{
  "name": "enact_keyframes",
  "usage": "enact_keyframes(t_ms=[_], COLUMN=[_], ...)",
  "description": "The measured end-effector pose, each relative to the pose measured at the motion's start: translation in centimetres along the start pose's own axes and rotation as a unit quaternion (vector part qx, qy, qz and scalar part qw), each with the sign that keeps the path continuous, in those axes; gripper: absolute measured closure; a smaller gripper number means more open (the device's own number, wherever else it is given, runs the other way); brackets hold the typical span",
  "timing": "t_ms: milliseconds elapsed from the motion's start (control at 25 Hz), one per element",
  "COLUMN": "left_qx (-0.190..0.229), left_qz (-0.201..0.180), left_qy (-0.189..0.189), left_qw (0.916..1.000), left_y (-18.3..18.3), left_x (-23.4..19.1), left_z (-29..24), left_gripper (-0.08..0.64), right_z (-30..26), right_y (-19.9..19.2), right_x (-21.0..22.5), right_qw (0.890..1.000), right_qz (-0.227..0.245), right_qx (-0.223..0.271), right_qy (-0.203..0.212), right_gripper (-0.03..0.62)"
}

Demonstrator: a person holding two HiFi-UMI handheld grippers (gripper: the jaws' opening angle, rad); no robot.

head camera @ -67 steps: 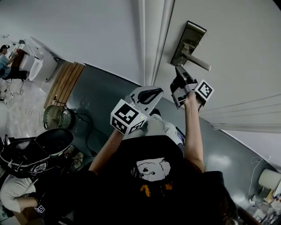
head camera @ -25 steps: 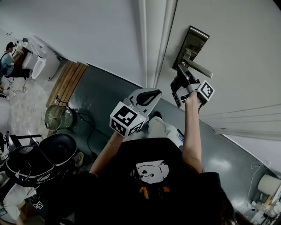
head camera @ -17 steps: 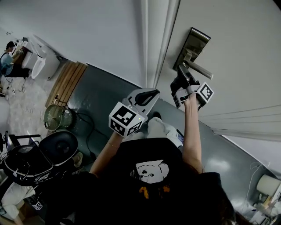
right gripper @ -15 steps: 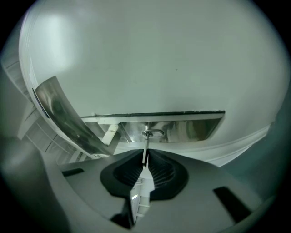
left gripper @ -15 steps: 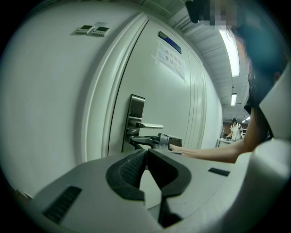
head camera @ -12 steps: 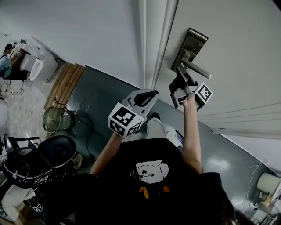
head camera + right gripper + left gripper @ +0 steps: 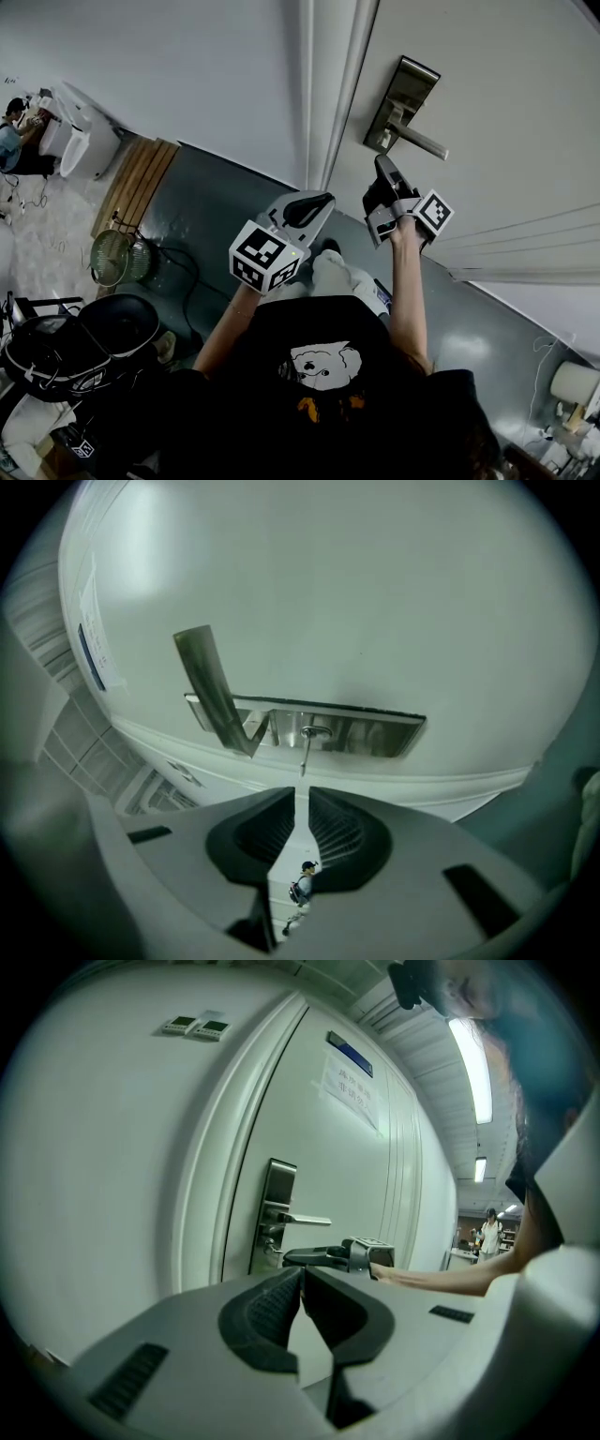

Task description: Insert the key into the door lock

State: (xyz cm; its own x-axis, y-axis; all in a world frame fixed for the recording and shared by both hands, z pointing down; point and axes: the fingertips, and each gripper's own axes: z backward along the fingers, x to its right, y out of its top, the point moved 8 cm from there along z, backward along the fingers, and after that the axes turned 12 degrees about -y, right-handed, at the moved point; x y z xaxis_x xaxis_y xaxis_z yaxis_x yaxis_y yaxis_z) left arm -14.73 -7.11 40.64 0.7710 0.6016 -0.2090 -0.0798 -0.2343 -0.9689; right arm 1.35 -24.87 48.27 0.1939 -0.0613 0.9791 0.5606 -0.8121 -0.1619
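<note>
The right gripper (image 7: 301, 791) is closed on a thin metal key (image 7: 307, 754) that points at the long brushed-steel lock plate (image 7: 366, 733). The ribbed black jaws of the left gripper (image 7: 302, 1275) are pressed together, with nothing between them.

Door (image 7: 487, 112): smooth white paint, soft satin sheen. Lock plate (image 7: 405, 94): brushed metal, dull bronze; lever handle (image 7: 422, 143) paler satin metal. Key (image 7: 305, 752): thin bare metal. Your left gripper (image 7: 302, 1274) and right gripper (image 7: 302, 791): matt grey plastic, fingers (image 7: 342, 832) black, ribbed. Floor (image 7: 216, 220) glossy grey-green, reflective; slats (image 7: 141, 178) bare wood.
</note>
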Motion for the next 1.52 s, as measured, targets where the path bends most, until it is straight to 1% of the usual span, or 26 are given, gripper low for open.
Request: enact_keyframes(t_ms=[80, 200, 440, 600, 720, 920, 1080, 1360, 1520], left_qx=[0.000, 0.000, 0.006, 0.006, 0.003, -0.008, -0.015, -0.048, -0.066], left_qz=[0.002, 0.006, 0.022, 0.040, 0.047, 0.067, 0.068, 0.070, 0.066], left_qy=[-0.001, -0.005, -0.016, -0.022, -0.023, -0.026, -0.032, -0.062, -0.077], left_qw=[1.0000, 1.0000, 0.9996, 0.9990, 0.9987, 0.9973, 0.9971, 0.9944, 0.9927], left_y=[-0.1, -0.5, -1.5, -1.9, -2.4, -3.0, -3.4, -3.1, -3.7], left_x=[0.3, 0.8, 1.8, 2.5, 2.3, 2.7, 3.3, 5.8, 6.9], left_z=[0.5, 1.2, 1.9, 2.7, 2.7, 3.5, 2.4, 0.3, -1.1], left_gripper=[0.540, 0.540, 0.540, 0.540, 0.540, 0.540, 0.540, 0.540, 0.540], right_z=[0.7, 2.0, 4.9, 7.1, 7.9, 9.5, 11.2, 16.3, 18.2], right_y=[-0.9, -2.5, -5.4, -7.3, -7.9, -9.8, -9.7, -9.6, -9.1], right_x=[-0.6, -1.2, -2.1, -3.4, -3.5, -4.0, -3.4, -2.9, -1.9], right_qw=[1.000, 0.998, 0.990, 0.985, 0.980, 0.976, 0.974, 0.979, 0.980], right_qz=[0.015, 0.053, 0.132, 0.159, 0.182, 0.194, 0.203, 0.172, 0.172], right_qx=[-0.003, -0.015, -0.040, -0.048, -0.054, -0.068, -0.067, -0.046, -0.027], right_qy=[0.001, -0.008, -0.029, -0.044, -0.052, -0.072, -0.071, -0.094, -0.100], right_gripper=[0.558, 0.558, 0.558, 0.558, 0.558, 0.558, 0.558, 0.558, 0.558])
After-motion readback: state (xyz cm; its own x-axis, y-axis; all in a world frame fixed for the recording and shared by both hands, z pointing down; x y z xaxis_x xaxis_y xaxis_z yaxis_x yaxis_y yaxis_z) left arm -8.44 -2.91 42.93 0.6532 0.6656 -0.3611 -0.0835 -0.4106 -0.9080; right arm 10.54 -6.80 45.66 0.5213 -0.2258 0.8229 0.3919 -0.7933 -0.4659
